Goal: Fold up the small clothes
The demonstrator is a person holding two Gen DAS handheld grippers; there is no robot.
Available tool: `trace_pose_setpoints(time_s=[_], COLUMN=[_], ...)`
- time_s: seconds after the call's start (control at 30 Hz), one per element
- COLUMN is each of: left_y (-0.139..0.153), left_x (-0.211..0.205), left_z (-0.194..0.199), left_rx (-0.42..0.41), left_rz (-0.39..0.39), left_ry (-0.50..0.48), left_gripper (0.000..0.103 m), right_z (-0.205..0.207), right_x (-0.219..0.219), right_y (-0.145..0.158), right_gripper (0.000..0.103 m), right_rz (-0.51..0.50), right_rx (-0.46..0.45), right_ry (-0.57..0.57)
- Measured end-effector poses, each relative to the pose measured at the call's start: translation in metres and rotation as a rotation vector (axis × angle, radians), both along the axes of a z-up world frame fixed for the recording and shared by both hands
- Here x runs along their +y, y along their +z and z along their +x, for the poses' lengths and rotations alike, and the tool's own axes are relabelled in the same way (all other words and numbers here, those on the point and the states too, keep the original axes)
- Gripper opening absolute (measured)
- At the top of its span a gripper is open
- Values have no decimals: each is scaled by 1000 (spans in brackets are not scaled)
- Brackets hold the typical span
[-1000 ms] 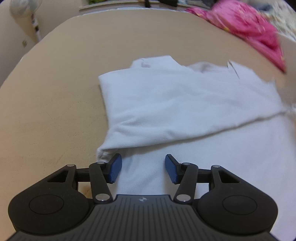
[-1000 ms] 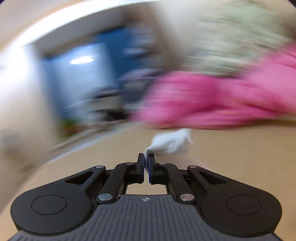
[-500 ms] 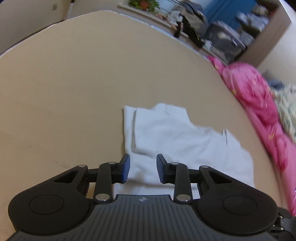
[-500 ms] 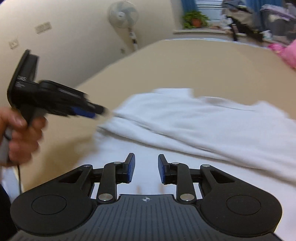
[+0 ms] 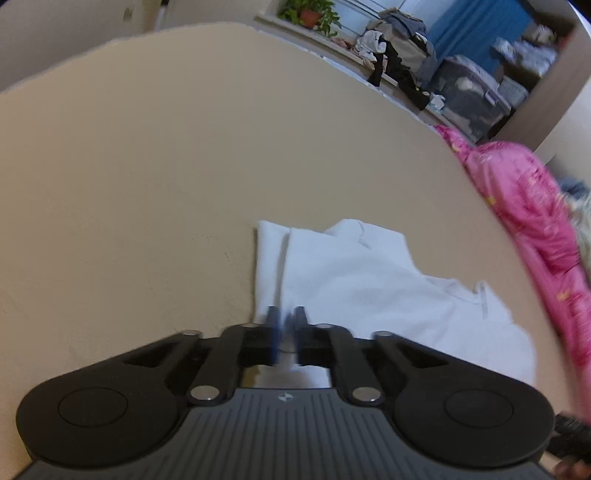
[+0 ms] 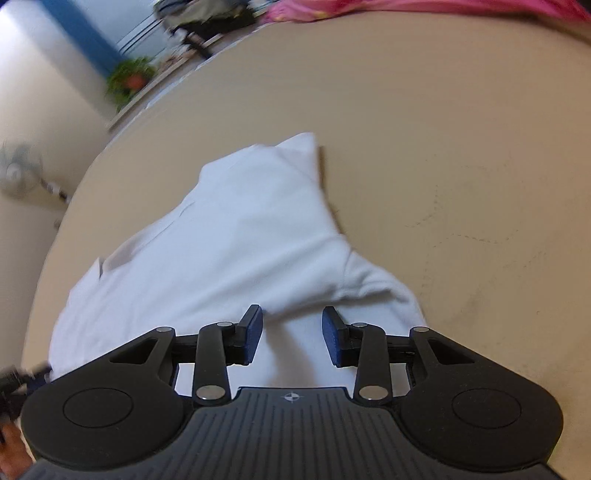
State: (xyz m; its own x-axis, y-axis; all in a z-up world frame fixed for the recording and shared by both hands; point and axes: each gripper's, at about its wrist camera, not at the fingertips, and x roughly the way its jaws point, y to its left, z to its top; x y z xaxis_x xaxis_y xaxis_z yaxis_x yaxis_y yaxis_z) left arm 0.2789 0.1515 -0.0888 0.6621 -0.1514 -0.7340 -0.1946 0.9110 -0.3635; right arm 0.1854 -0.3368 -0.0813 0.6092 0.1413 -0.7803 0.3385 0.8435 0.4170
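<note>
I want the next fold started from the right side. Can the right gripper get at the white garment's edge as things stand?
Probably yes. The right gripper hangs right over the white garment, its jaws opening with only cloth beneath them, and nothing else lies on the table nearby to block it.

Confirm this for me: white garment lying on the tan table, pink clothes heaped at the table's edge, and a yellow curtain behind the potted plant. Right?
Not quite. The curtain is blue, not yellow, as the left wrist view shows. The rest holds: white garment on the tan table, pink clothes at its edge, potted plant in the background.
</note>
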Motion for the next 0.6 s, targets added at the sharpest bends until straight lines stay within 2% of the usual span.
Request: trace_pose_setpoints(time_s=[0.1,0.13,0.17,0.2,0.3,0.37,0.4,0.47,0.5,0.53,0.57,0.6], left_y=[19,28,36,46,68,67,60,42,41,46,54,59], left_x=[-9,-12,-14,-13,-9,-10,-12,-21,-24,-26,-28,-32], left_z=[-6,-9,-13,-18,-33,-39,-39,-33,-32,-34,-36,-38], left_rx=[-48,-62,-75,-88,-111,-63,-9,101,104,67,15,-28], left_rz=[80,72,72,57,31,38,67,219,269,275,253,224], left_ry=[-29,-48,-56,-57,-55,-71,-76,-59,-52,-58,-76,-101], left_gripper=[1,0,0,0,0,1,0,2,2,2,2,2], right_z=[4,4,5,6,7,3,0,0,1,2,1,-1], right_x=[-8,-11,-11,-12,-18,-21,-22,-24,-23,-19,-15,-11], right_y=[0,0,-2,-3,5,11,12,7,4,6,12,19], right_gripper=[37,31,10,3,3,3,3,5,5,6,15,18], right_rz=[46,54,55,58,72,35,35,43,37,19,-13,-47], right_rx=[-17,-10,-1,5,10,41,60,107,138,153,146,115], right_ry=[-52,-67,-78,-84,-158,-190,-204,-214,-199,-179,-167,-164])
